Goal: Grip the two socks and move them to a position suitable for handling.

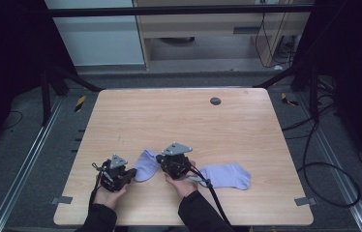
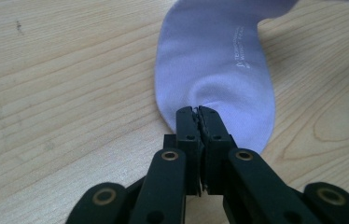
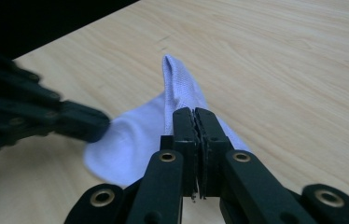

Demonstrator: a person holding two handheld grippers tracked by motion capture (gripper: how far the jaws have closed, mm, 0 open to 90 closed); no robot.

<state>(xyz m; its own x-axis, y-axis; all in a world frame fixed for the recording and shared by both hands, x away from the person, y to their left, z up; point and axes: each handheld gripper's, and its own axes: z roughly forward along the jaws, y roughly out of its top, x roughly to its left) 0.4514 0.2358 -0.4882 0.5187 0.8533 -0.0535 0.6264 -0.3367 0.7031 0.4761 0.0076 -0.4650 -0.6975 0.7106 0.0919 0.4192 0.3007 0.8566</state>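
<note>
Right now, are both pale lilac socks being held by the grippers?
No: the left gripper and right gripper pinch one pale lilac sock, while the other sock lies free on the wooden table.

Left gripper (image 1: 131,173): near the table's front edge, jaws closed, hand (image 1: 107,195) behind. Right gripper (image 1: 160,159): just beside it, jaws closed, pointing left.

Two pale lilac socks lie on the worktop (image 1: 179,116). The left sock (image 1: 146,164) is pinched at both ends by the hand-held grippers, one edge lifted into a ridge. The right sock (image 1: 227,175) lies flat just right of it, apart, toe pointing right.
</note>
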